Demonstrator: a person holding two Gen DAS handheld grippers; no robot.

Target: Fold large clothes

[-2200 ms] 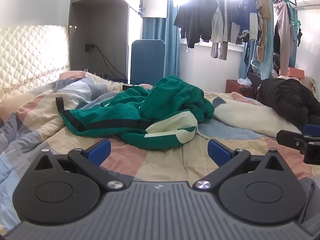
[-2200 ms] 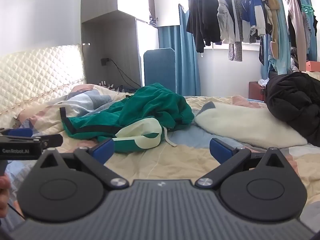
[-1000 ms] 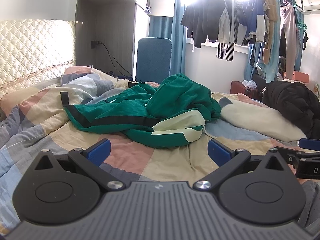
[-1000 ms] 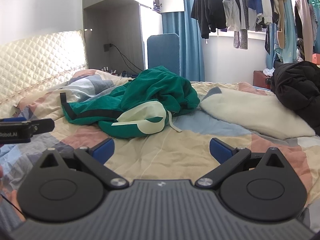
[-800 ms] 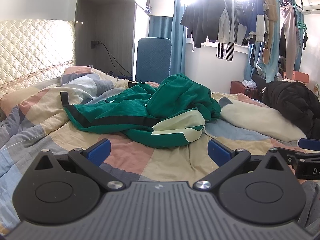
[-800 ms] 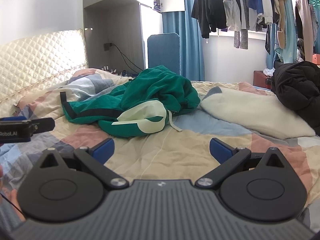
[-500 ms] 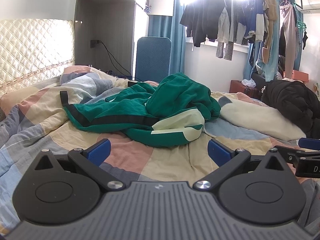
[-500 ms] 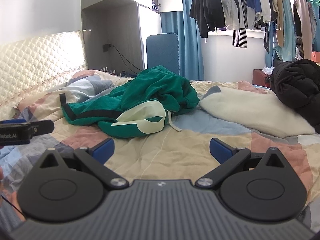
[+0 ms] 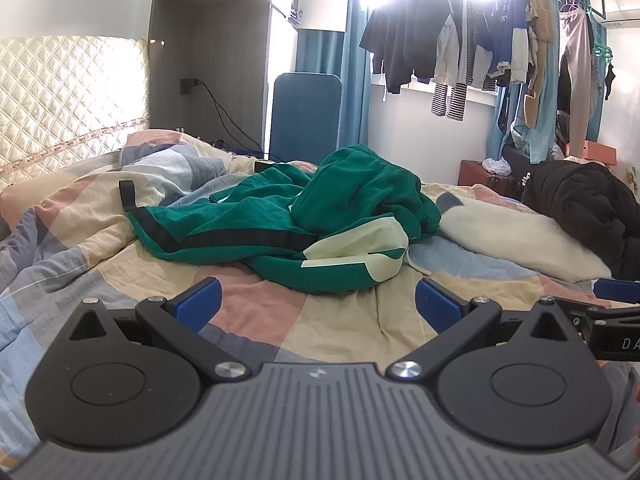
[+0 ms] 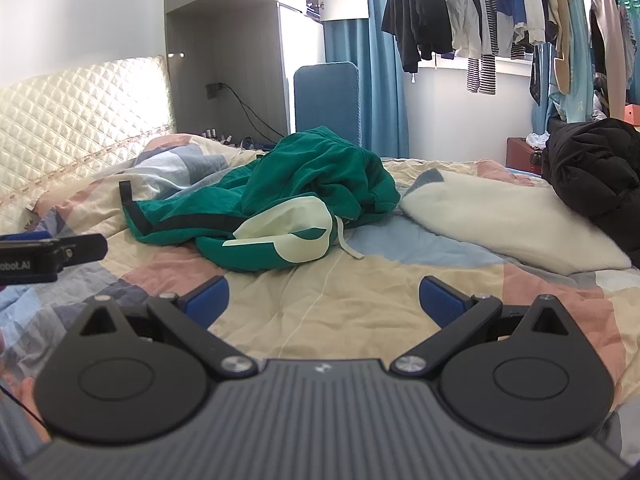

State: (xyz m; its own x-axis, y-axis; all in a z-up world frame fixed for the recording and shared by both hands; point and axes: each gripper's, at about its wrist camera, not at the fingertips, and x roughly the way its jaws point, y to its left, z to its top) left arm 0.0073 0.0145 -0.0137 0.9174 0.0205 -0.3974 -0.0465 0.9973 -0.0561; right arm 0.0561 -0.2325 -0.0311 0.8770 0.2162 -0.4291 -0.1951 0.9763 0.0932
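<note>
The green garment lies crumpled and unfolded near the middle of the bed, toward the headboard edge; no fold has begun; the left hand-held gripper and right hand-held gripper both gape wide and empty, short of it; compared with earlier frames, both views sit slightly nearer the garment, otherwise unchanged.

Left gripper side reads "obot.AI"; right gripper side reads "DA".

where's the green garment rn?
The green garment lies crumpled mid-bed in both wrist views, ahead of both open tongs, left of the white pillow.
</note>
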